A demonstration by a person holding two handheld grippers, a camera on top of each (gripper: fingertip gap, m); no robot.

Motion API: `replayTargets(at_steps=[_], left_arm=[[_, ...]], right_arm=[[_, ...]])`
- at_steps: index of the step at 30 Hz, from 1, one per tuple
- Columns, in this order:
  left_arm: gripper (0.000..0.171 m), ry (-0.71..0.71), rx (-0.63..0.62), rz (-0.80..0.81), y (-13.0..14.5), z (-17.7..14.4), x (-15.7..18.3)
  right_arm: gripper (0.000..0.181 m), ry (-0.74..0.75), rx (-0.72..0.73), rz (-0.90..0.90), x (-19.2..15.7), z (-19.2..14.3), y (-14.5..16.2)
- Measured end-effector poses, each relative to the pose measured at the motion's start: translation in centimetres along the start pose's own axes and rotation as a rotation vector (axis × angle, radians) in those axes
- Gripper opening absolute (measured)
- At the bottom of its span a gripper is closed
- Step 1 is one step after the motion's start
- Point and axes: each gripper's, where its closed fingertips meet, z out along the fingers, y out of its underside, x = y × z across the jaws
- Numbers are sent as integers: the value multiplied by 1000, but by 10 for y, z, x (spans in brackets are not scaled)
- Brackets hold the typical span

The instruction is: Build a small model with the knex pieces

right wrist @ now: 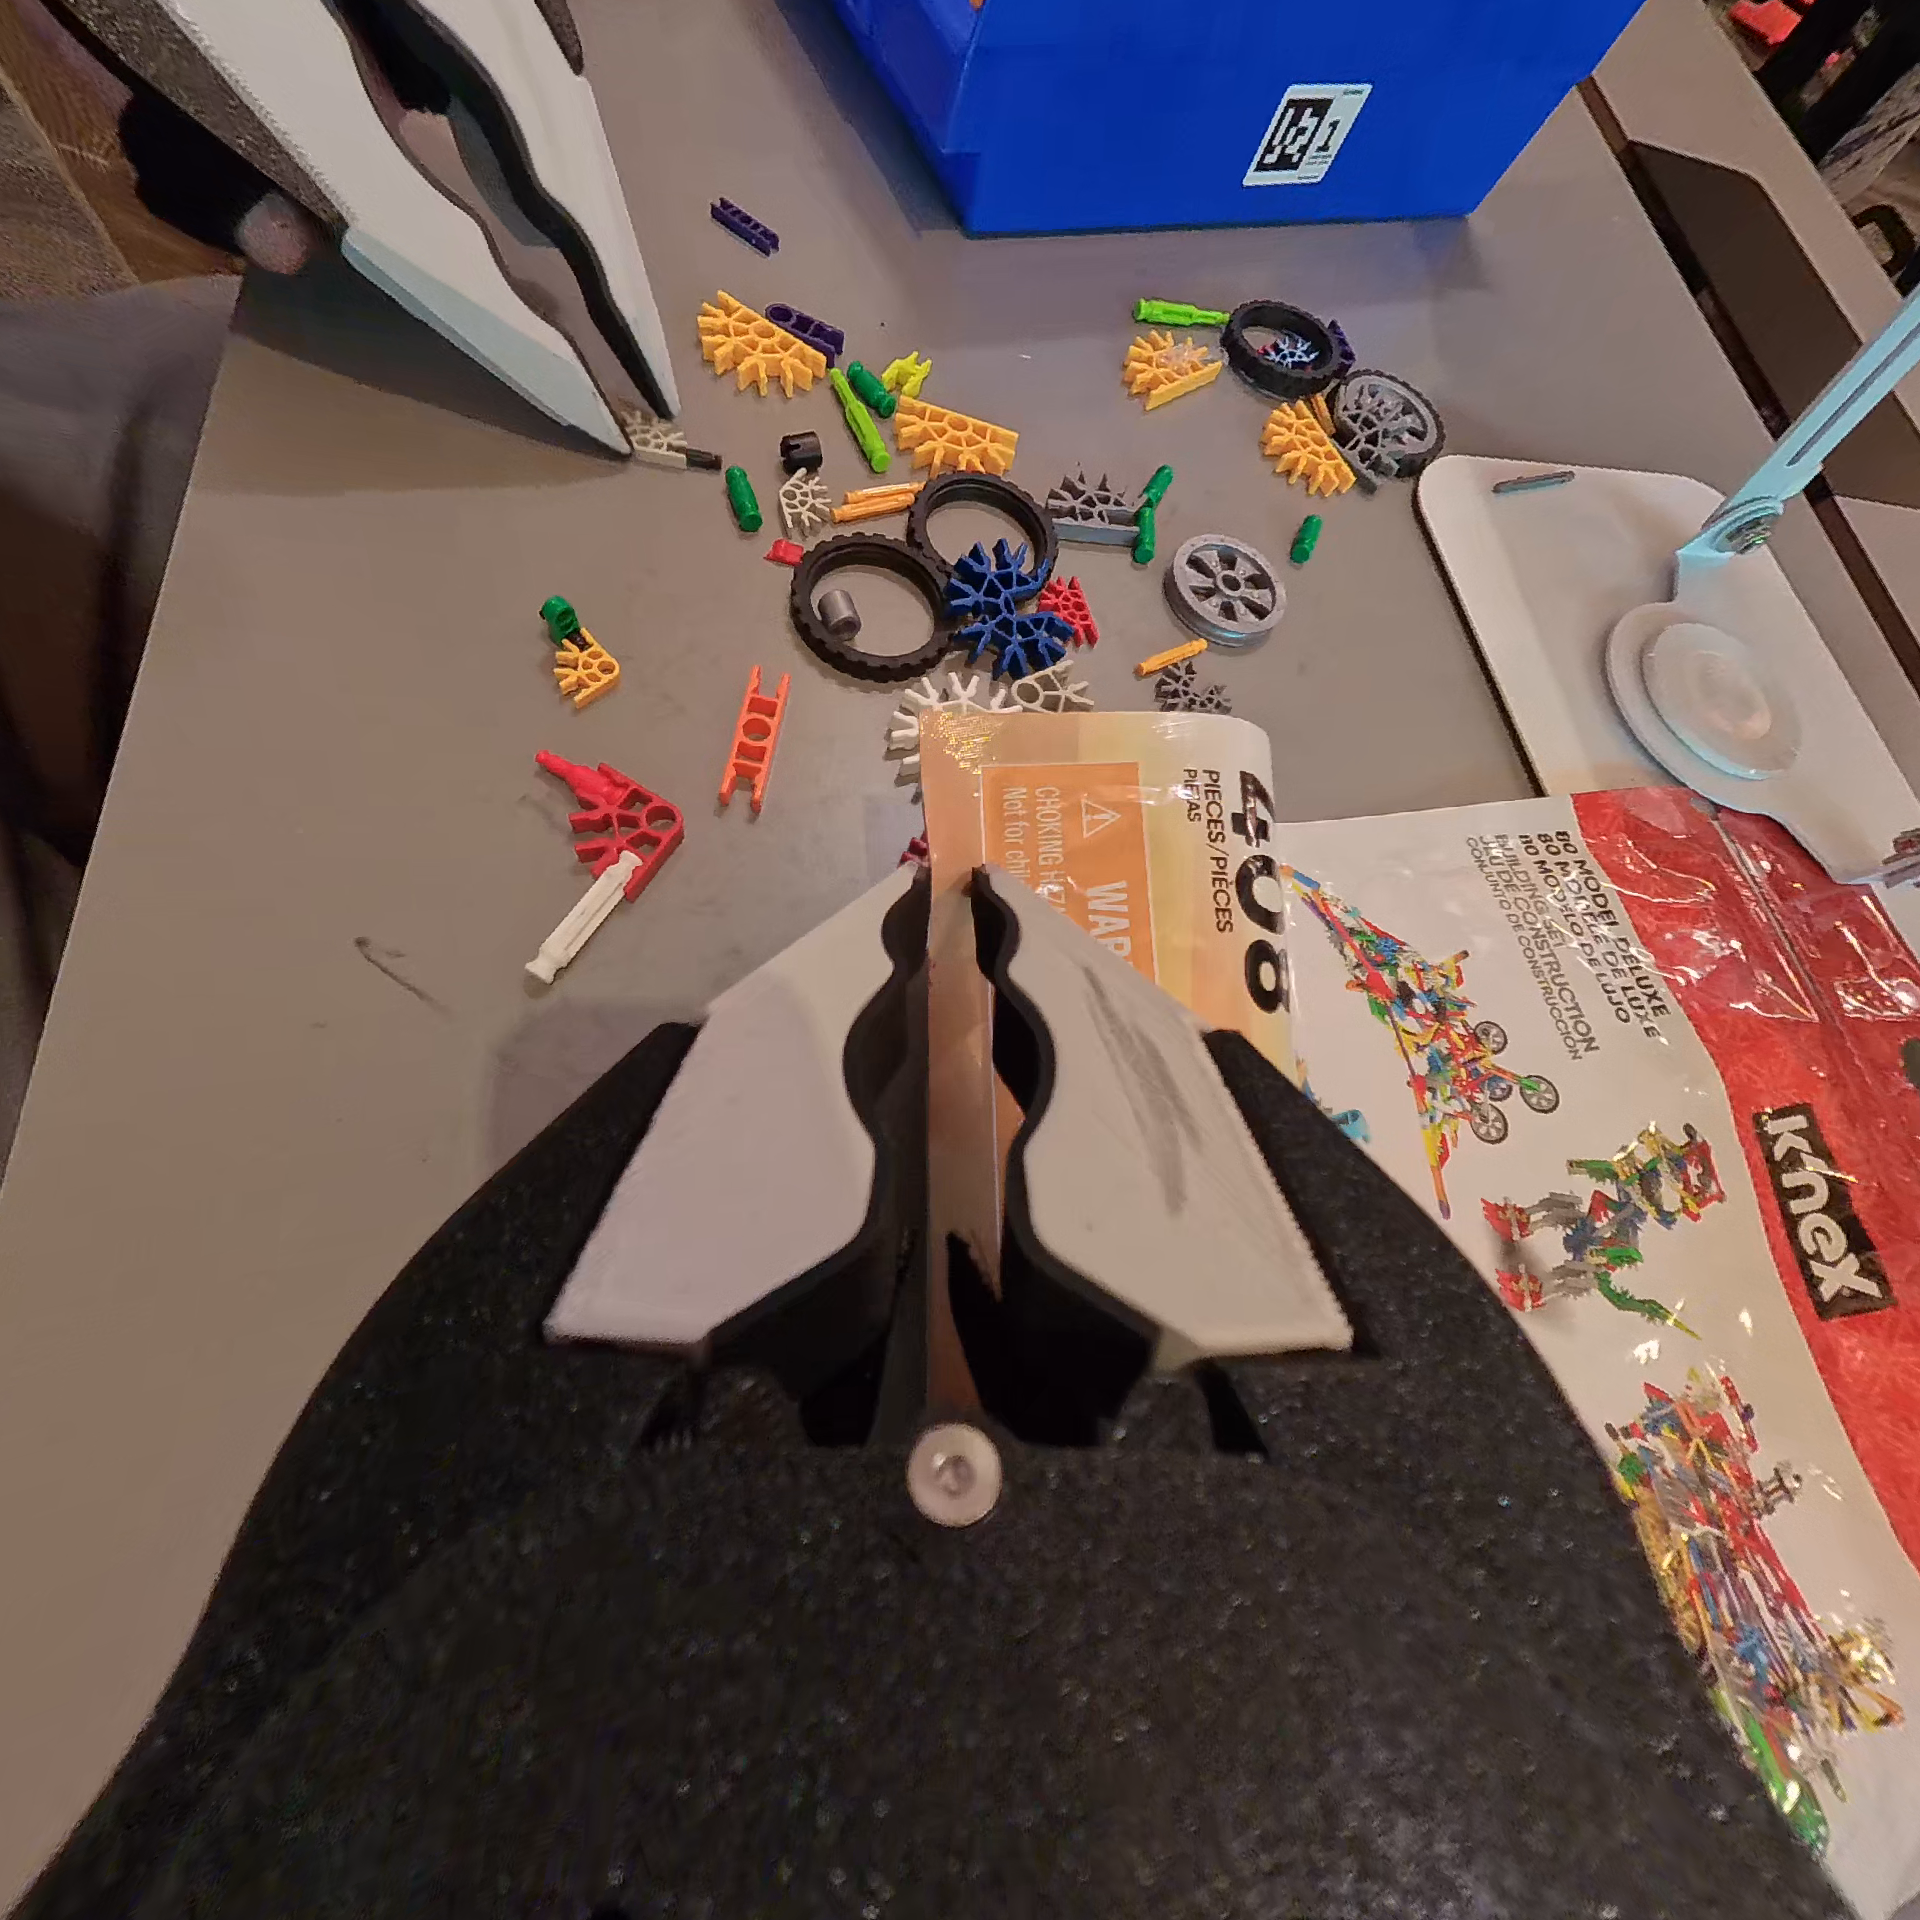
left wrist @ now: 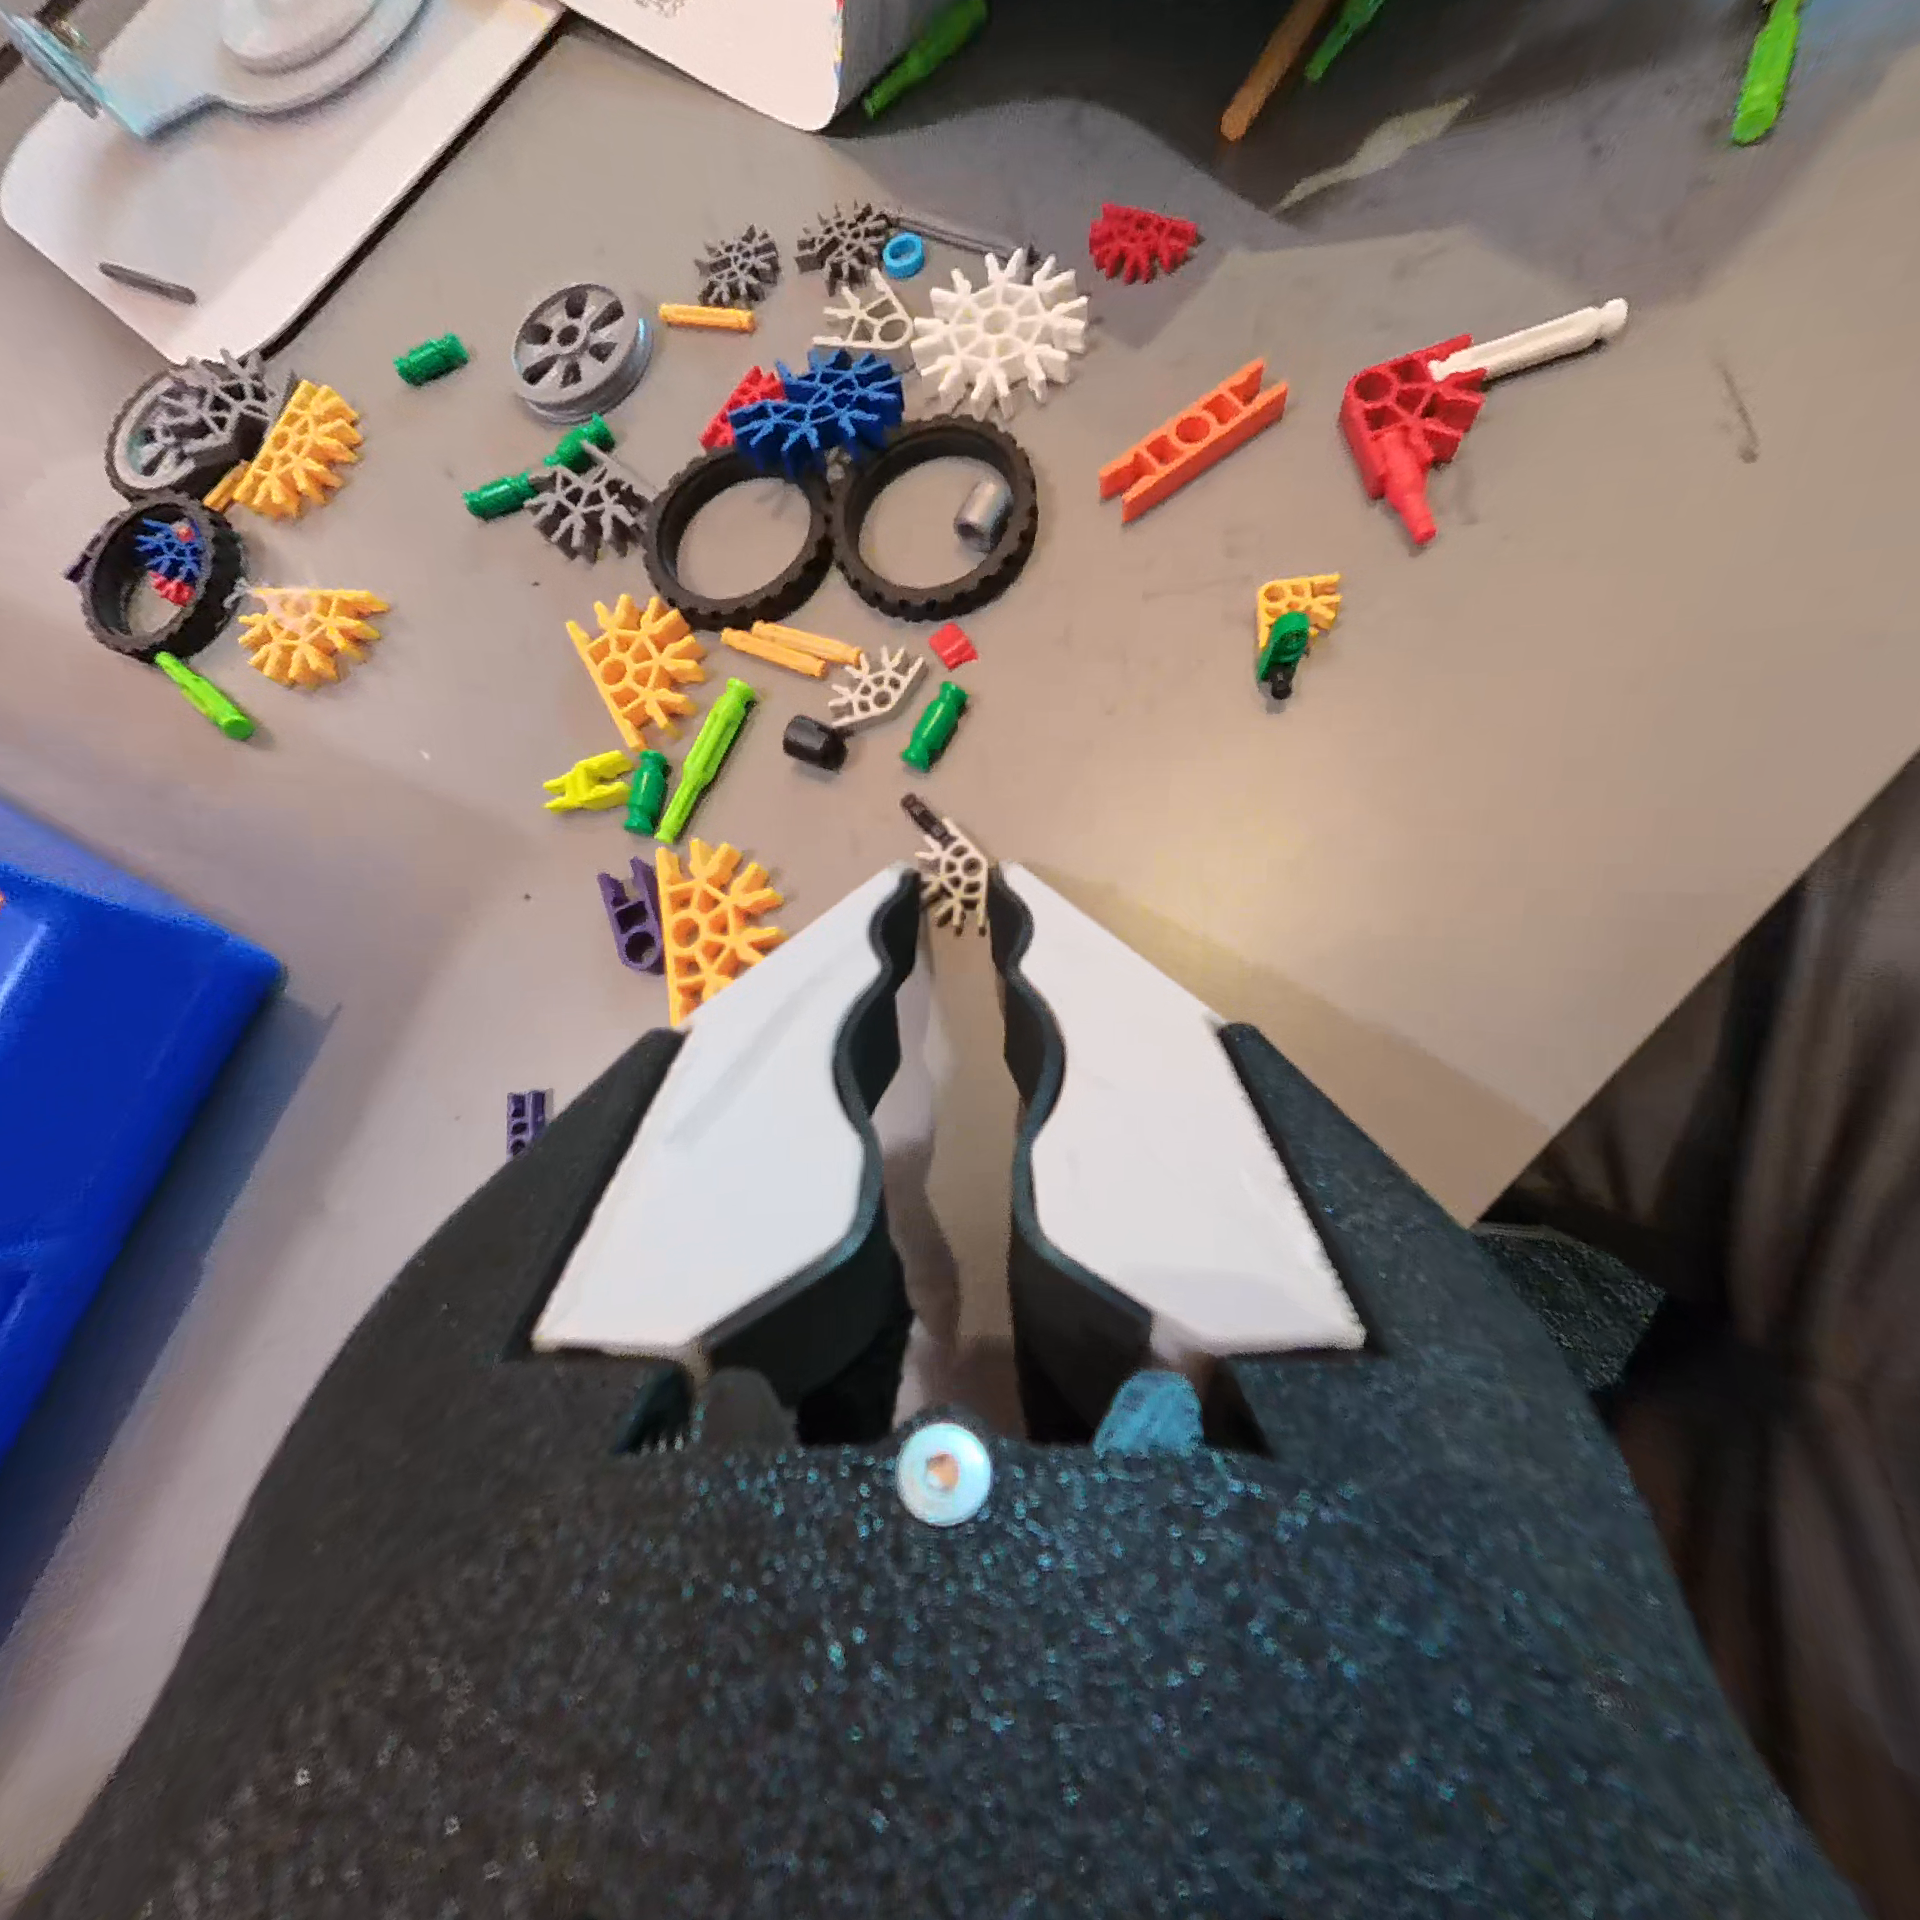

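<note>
My left gripper [left wrist: 954,883] is shut on a small pale grey connector [left wrist: 954,878] with a short black rod stuck in it, just above the grey table [left wrist: 1299,935]. It also shows in the right wrist view [right wrist: 646,428] at the upper left, with the connector [right wrist: 655,434] at its tips. My right gripper [right wrist: 951,878] is shut on the edge of a printed plastic toy bag [right wrist: 1455,1039], which lies to its right. Loose building pieces lie between the grippers: two black tyres [left wrist: 842,525], a blue connector [left wrist: 821,410] and yellow connectors [left wrist: 712,920].
A blue bin [right wrist: 1195,104] stands at the far side in the right wrist view; in the left wrist view it [left wrist: 94,1091] is at the left. A white board with a pale blue mount [right wrist: 1621,644] lies beside the bag. A red connector with a white rod [left wrist: 1413,410] and an orange piece [left wrist: 1195,442] lie near the table edge [left wrist: 1662,987]. There is about 15 centimetres between the tips of the two grippers.
</note>
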Motion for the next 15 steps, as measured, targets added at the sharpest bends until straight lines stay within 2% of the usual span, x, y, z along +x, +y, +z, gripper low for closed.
replayTargets(at_steps=[3,9,11,12,15], left_arm=[[11,9,2,2,-3,2,2],[10,-25,31,66,-4,-1,4],[9,-35,51,64,-6,-4,3],[4,-40,69,72,-8,-6,3],[0,-80,133,133,-22,-14,5]], right_arm=[[7,-34,-3,-4,-7,1,0],[22,-134,-7,-35,-31,6,-2],[26,-166,21,-36,-38,5,-8],[26,-175,45,-34,-41,3,-13],[25,-207,158,30,-47,-1,-38]])
